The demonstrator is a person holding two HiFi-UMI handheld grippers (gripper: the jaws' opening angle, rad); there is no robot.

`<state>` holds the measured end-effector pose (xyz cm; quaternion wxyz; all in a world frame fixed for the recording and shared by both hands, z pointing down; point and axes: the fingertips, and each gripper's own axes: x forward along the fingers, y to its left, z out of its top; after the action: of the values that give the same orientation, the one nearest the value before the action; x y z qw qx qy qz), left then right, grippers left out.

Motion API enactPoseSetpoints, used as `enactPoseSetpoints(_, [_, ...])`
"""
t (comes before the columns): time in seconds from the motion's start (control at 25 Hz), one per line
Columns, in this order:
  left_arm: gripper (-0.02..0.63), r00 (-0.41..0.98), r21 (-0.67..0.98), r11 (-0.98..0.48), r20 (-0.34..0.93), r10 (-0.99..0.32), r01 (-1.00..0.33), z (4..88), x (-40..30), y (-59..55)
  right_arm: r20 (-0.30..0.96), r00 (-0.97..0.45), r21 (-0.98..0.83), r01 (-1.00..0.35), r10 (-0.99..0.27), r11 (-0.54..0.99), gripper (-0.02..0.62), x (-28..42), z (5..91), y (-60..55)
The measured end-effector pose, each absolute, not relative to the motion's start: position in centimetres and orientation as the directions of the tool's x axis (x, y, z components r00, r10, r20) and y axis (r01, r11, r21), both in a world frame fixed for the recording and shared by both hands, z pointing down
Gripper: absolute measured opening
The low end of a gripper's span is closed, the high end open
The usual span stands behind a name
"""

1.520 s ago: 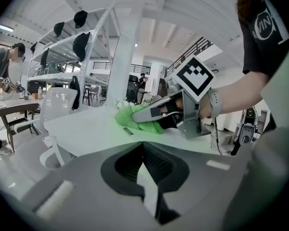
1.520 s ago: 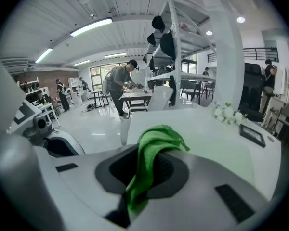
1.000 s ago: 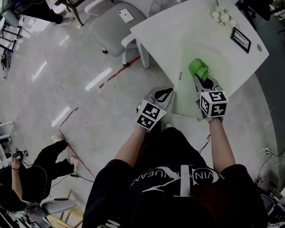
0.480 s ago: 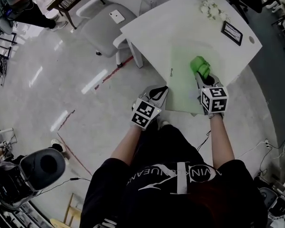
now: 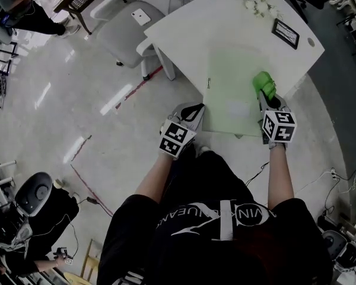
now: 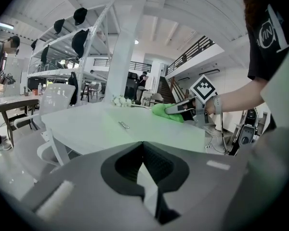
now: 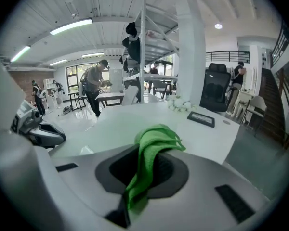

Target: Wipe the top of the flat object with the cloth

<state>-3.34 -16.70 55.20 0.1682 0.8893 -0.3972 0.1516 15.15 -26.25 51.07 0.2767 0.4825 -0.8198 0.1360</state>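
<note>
"Two grippers, one cloth: which has it?" the first observer asks.

"The right gripper (image 7: 131, 196)," says the second. "Its jaws are clamped on the green cloth (image 7: 156, 141), which bunches out ahead of them. In the head view that bunch sits on the flat object (image 5: 228, 76), at its right edge, about halfway between the near and far sides."

"And the left gripper (image 6: 144, 177)?"

"Its jaws are drawn together at the flat object's near-left corner. A thin pale sliver shows between them. It looks to be the flat object's edge, pinched to hold it steady, though that is a judgement."

"What lies round the flat object?"

"It rests on a white table (image 5: 190, 22), at the edge nearest the person. A small metal piece (image 5: 208, 83) lies at its left edge. Beyond its far side, well apart, stand a dark frame (image 5: 285, 33) and a cluster of white flowers (image 5: 258, 5)."

"How far along is the wiping?"

"Under way, by the look of it: cloth gripped and down on the surface, flat object steadied. How much is already wiped cannot be read, since the top shows no dirt or streaks to compare. A pale patch (image 5: 237, 107) close to the near edge may only be glare. Judging by where the cloth sits, the middle and the left half are left to cover, and the metal piece would stand in the way there."
</note>
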Motion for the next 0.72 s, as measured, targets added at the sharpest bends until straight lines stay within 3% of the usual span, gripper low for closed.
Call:
enactPoseSetpoints(0.48, [0.011, 0.604, 0.180, -0.588, 0.408, -0.685, -0.789, 54.9, -3.4, -15.4, 0.587, -0.257, 0.141, -0.901, -0.768, 0.410, 0.037, 19.7, 50.6, -25.4])
enactPoseSetpoints(0.72, [0.011, 0.570, 0.178, -0.550, 0.403, -0.716, -0.816, 54.6, -3.7, -15.0, 0.544, -0.301, 0.141, -0.887, -0.783, 0.439, 0.037, 18.5, 49.1, -24.4])
